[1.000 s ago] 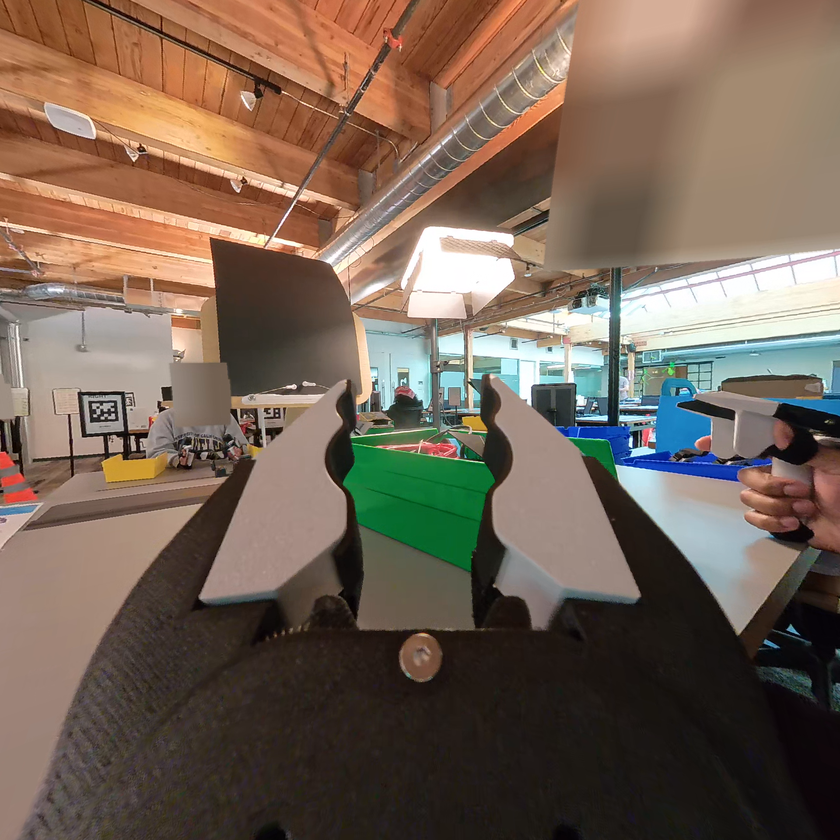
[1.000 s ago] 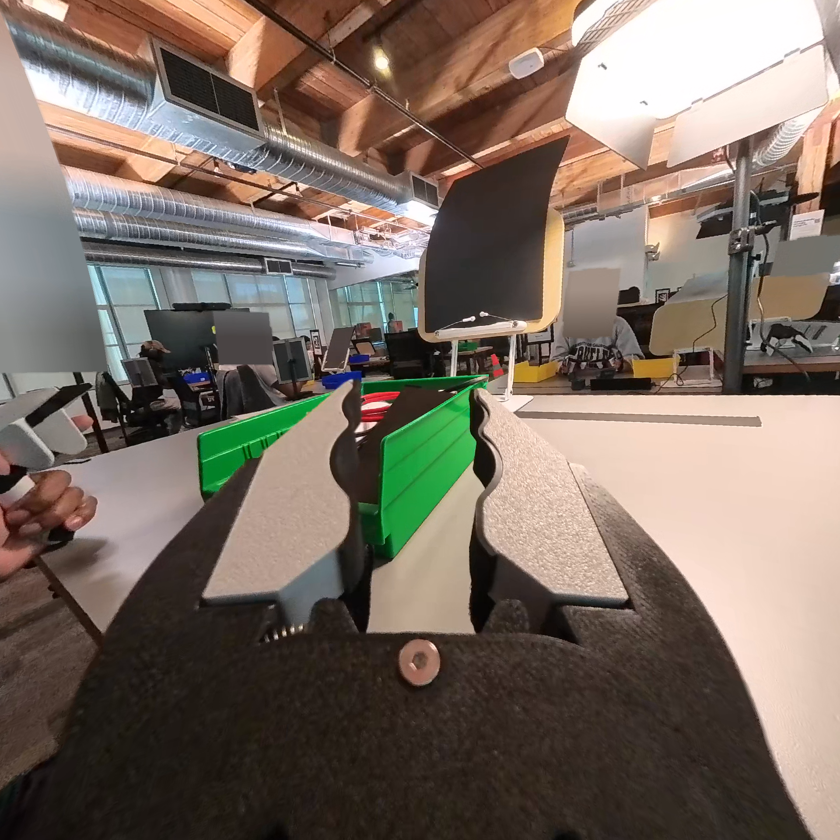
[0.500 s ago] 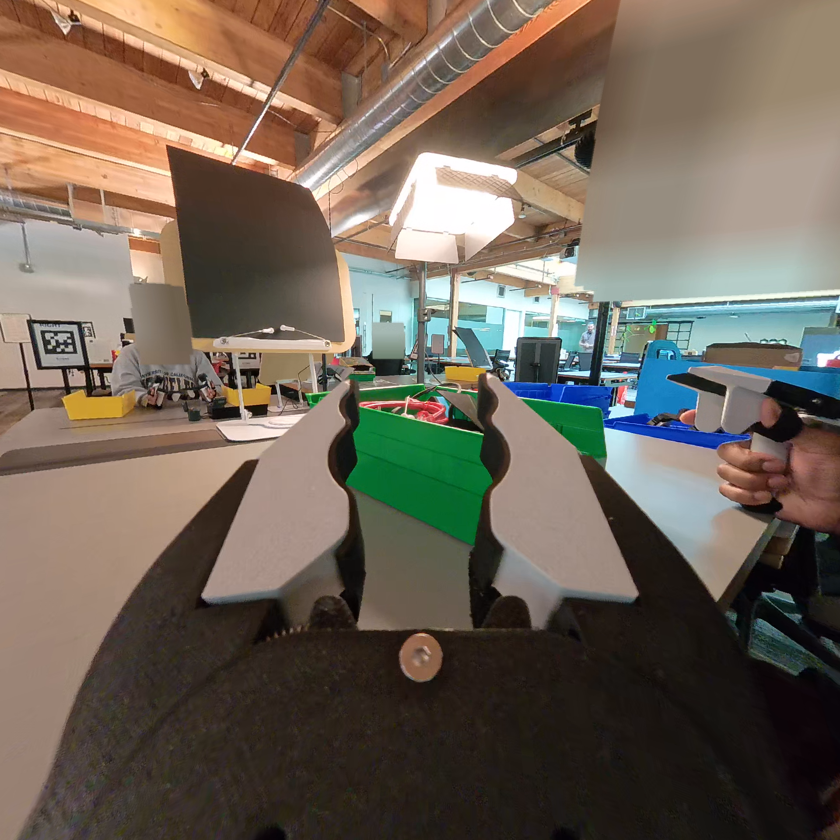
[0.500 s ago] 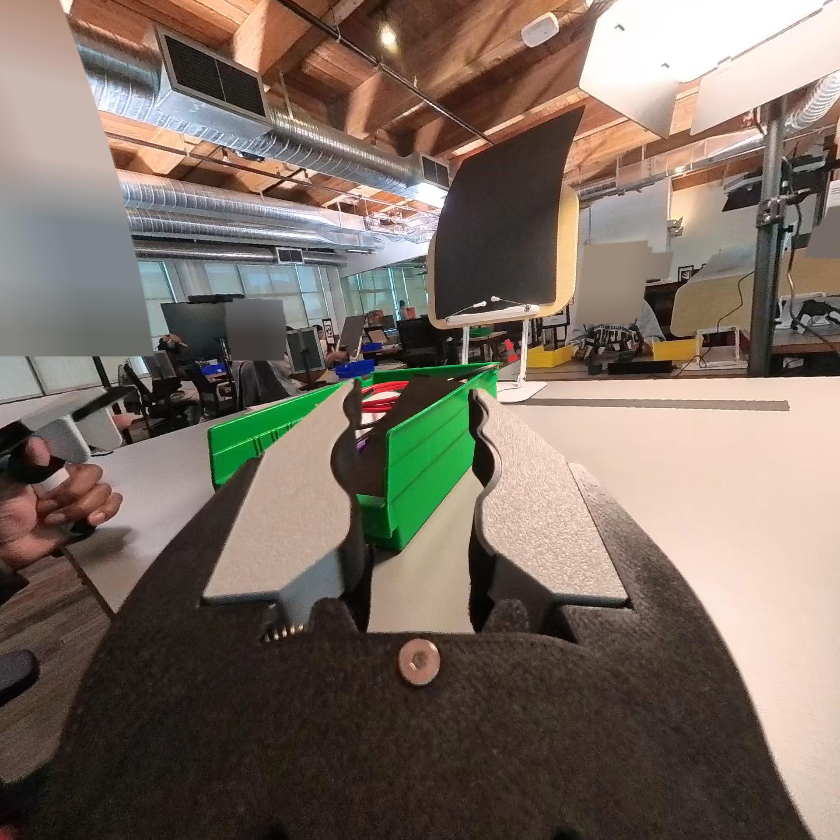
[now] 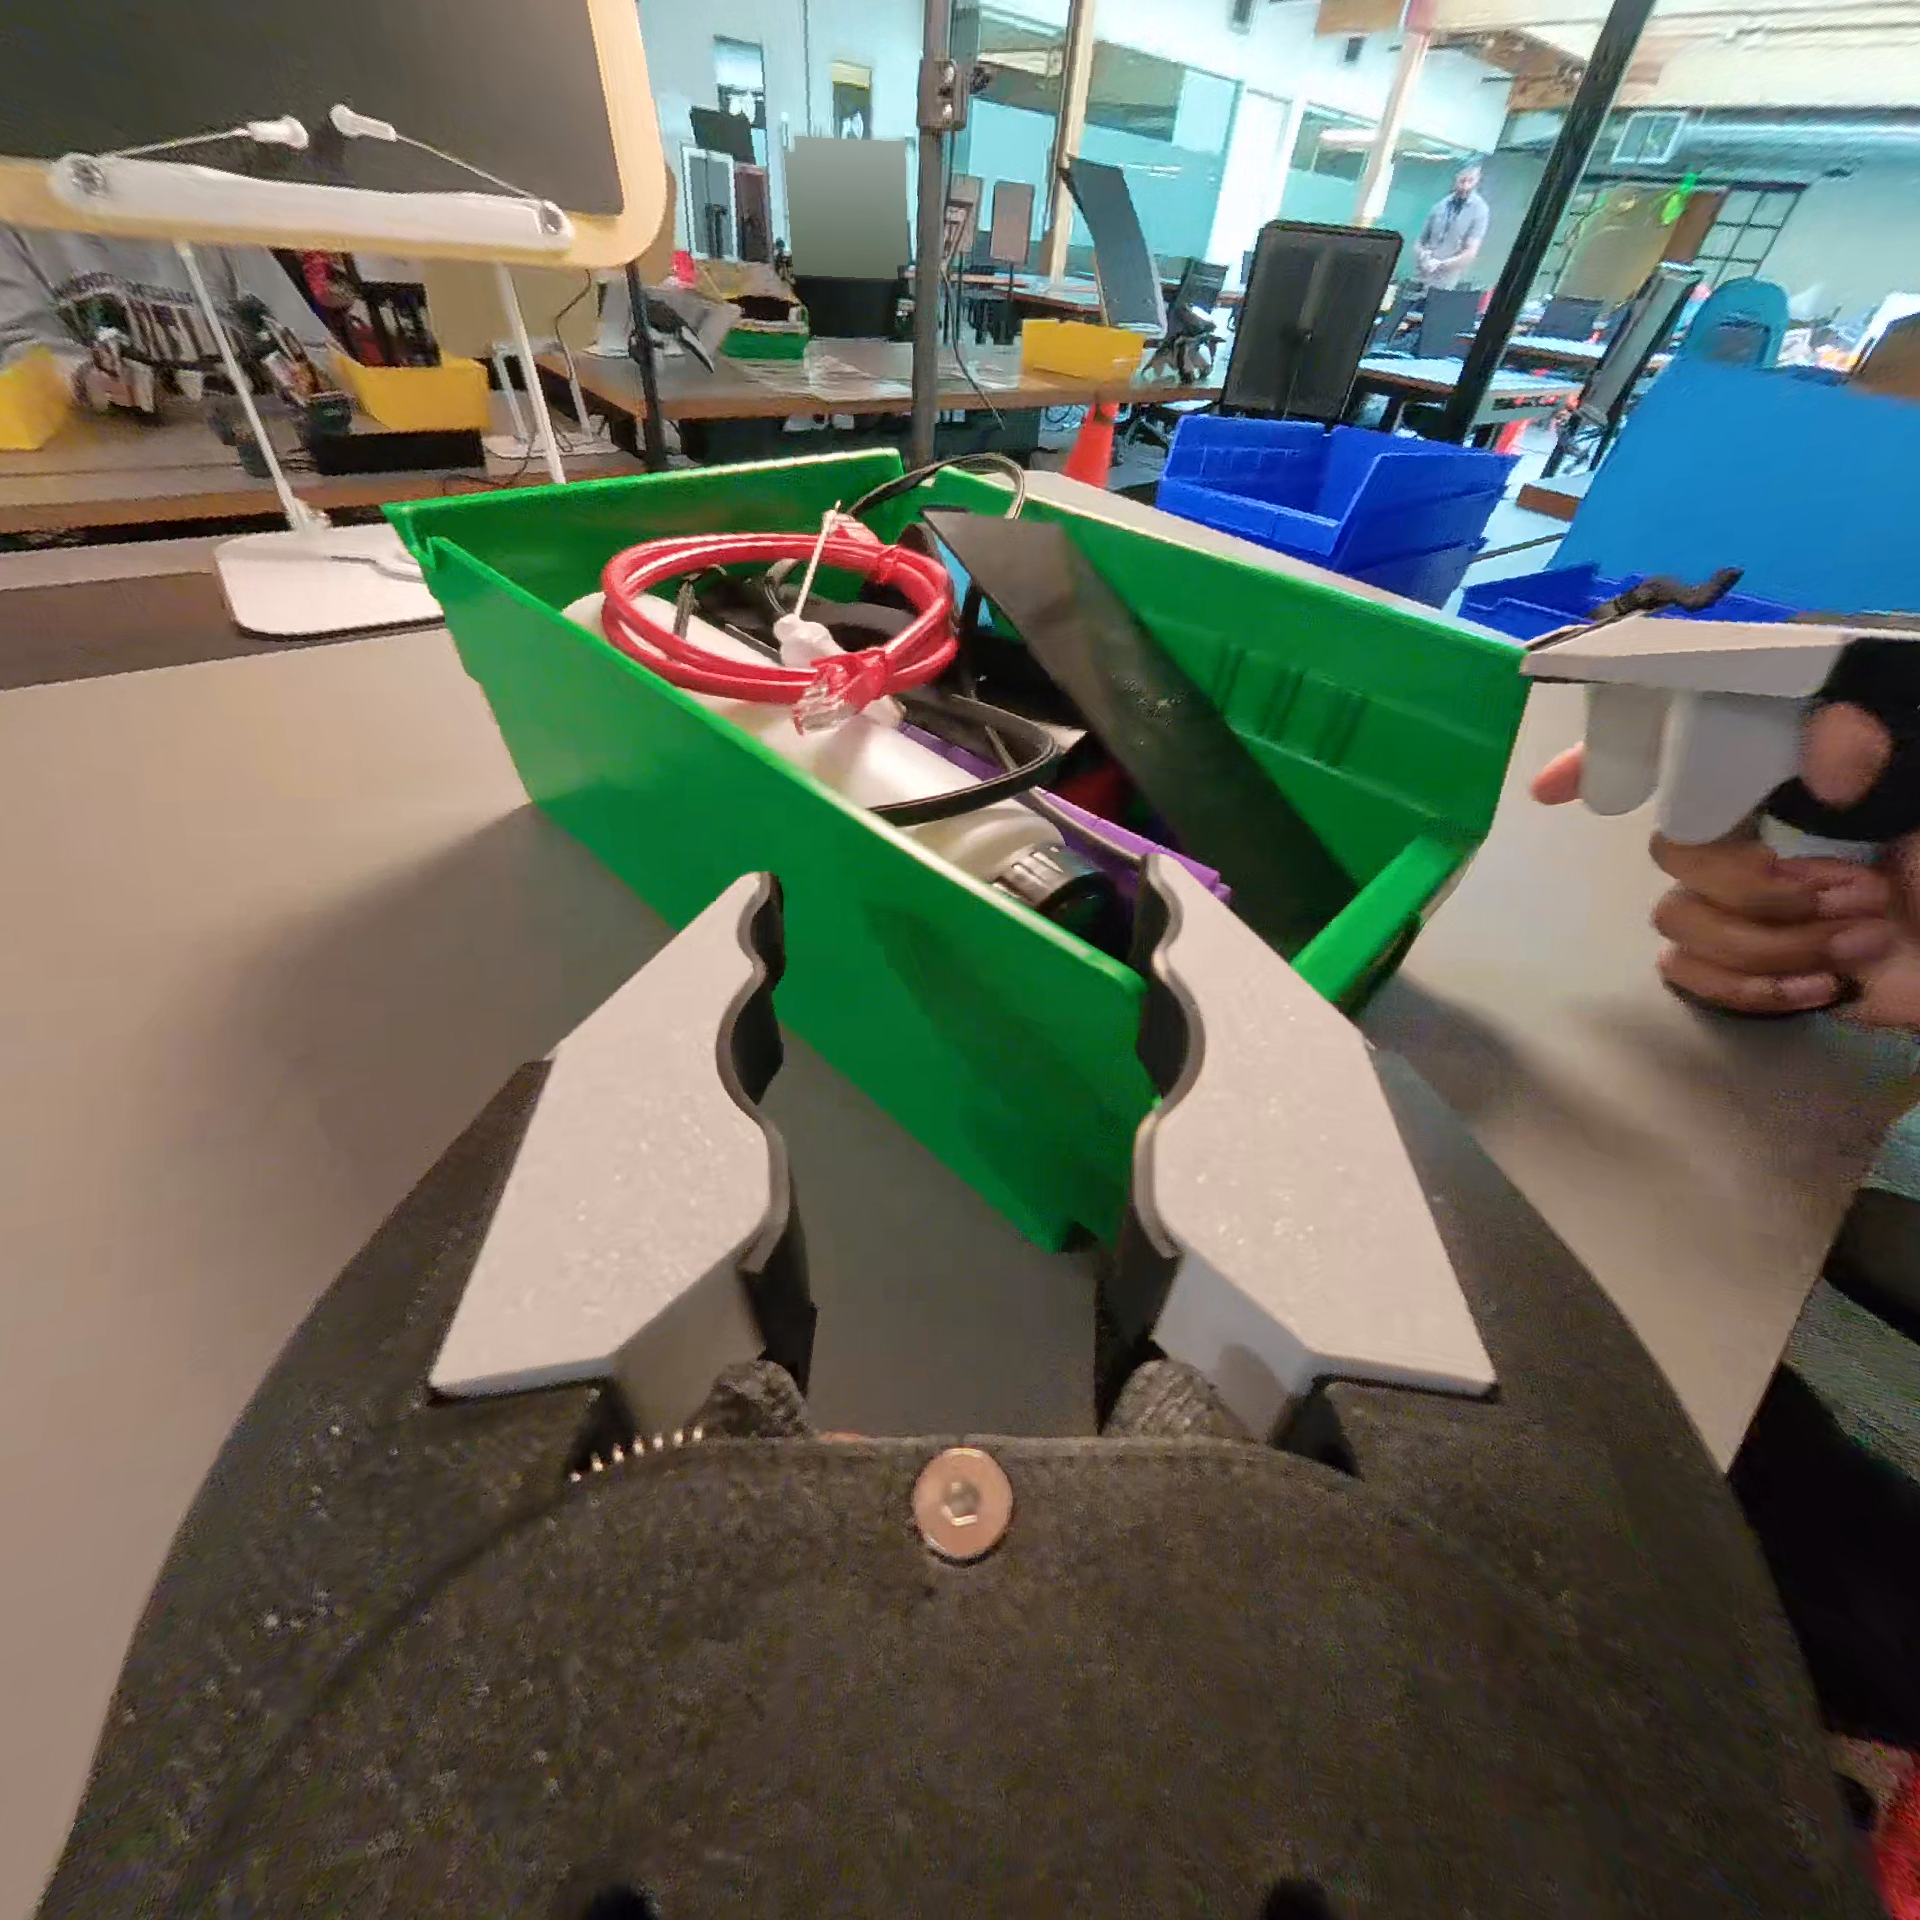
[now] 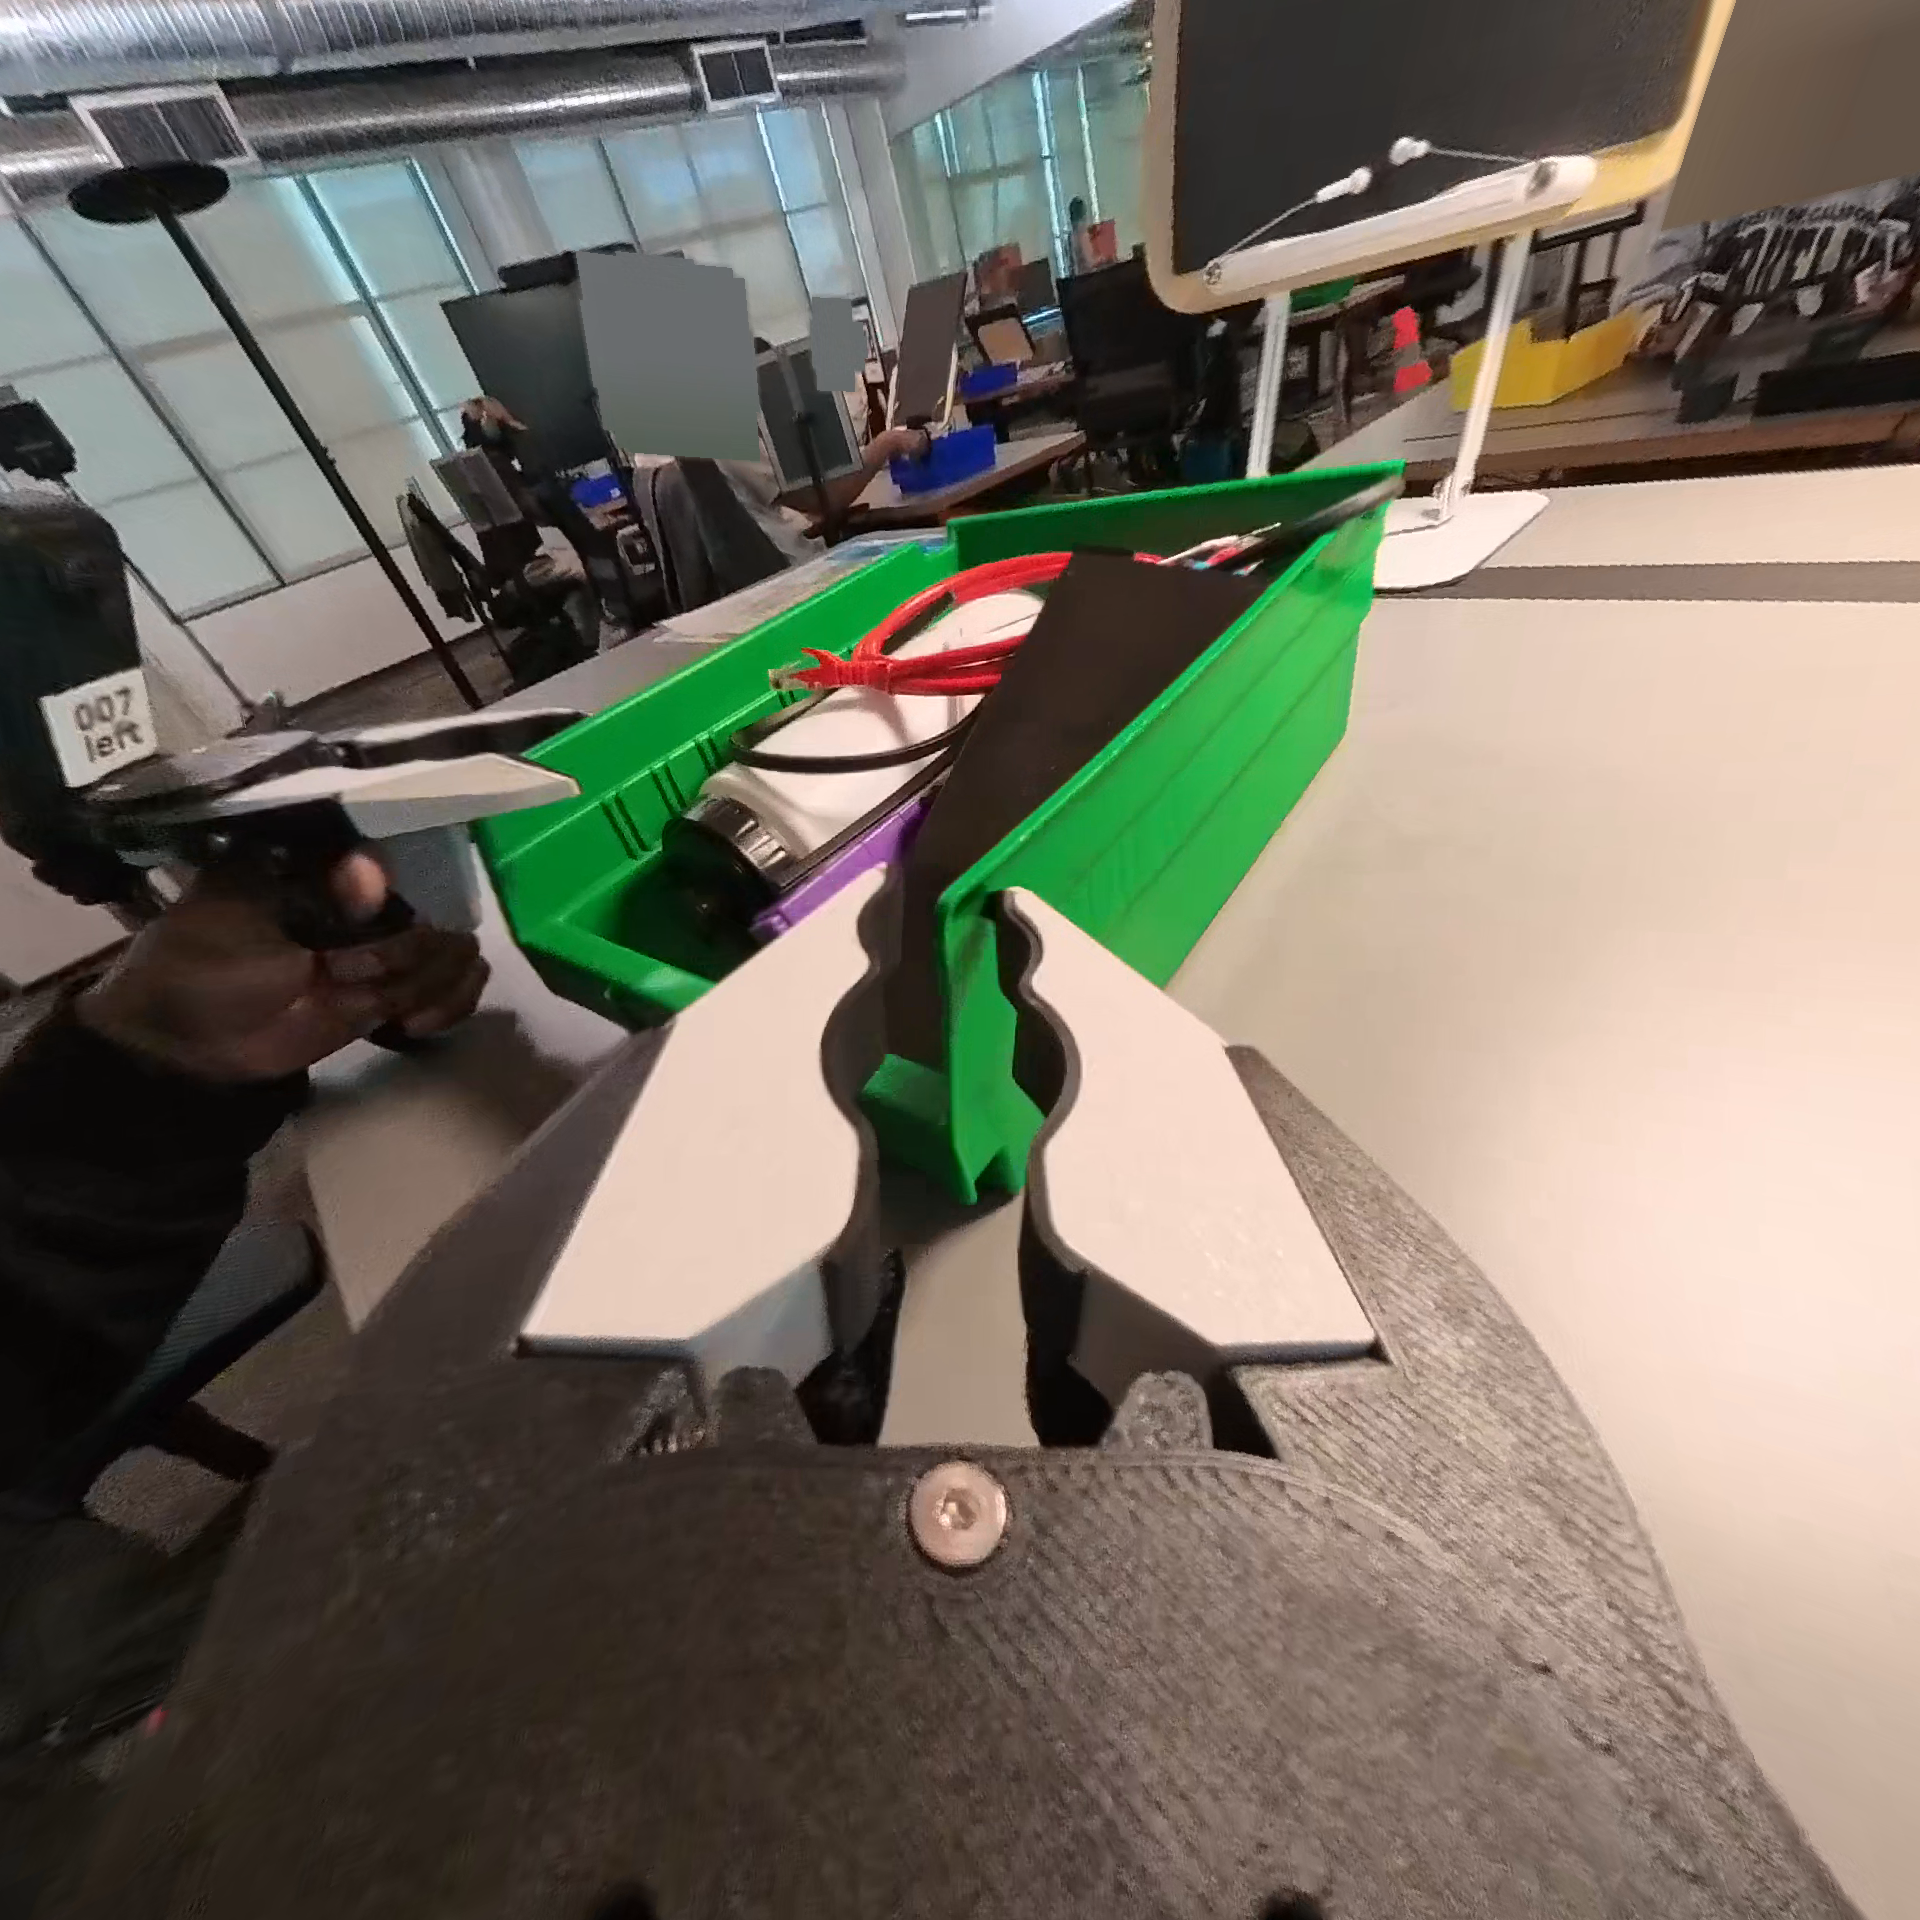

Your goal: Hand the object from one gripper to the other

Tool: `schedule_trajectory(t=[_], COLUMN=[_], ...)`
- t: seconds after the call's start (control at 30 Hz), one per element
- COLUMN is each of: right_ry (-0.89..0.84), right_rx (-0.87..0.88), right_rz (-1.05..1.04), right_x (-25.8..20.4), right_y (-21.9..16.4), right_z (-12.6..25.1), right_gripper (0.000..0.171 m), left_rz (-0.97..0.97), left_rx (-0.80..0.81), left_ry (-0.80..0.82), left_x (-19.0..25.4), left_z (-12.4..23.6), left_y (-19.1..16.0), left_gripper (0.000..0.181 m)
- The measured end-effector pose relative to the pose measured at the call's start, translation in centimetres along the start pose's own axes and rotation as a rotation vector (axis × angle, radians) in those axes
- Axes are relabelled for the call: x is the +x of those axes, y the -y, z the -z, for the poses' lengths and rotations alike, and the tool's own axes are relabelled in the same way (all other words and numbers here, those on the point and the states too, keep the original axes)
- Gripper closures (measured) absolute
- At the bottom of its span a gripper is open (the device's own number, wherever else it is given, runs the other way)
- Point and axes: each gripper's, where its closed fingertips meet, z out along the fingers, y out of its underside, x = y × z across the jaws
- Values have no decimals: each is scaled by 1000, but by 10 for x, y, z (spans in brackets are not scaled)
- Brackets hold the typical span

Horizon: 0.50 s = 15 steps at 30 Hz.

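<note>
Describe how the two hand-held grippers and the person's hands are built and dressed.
Each hand-held gripper, left and right, has two light-grey wedge fingers with wavy black inner pads on a rough black body with a silver screw. The left one carries a white label. A black sleeve covers that arm.

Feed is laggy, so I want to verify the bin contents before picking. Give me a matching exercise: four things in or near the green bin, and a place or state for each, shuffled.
Things:
1. red cable
2. black flat panel
3. purple item
4. left gripper

Places or states:
A. open, empty, in front of the green bin
B. coiled on top of the white cylinder
C. leaning tilted against a bin wall
D. low in the bin, mostly buried

Pairs: 1-B, 2-C, 3-D, 4-A
</note>
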Motion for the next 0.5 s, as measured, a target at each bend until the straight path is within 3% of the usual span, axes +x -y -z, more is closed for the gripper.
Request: schedule_trajectory(t=[0.2,0.33,0.5], right_ry=[68,10,7], right_rx=[-55,-103,-121], right_rz=[-45,-26,-3], right_x=[5,22,19], right_y=[-1,2,-3], right_z=[-34,-60,-60], right_gripper=[150,152,151], left_rz=[111,109,106], left_rx=[3,-99,-114], left_ry=[32,53,77], left_x=[-35,-61,-76], left_z=[-13,-33,-29], left_y=[3,-7,-2], left_gripper=[122,126,129])
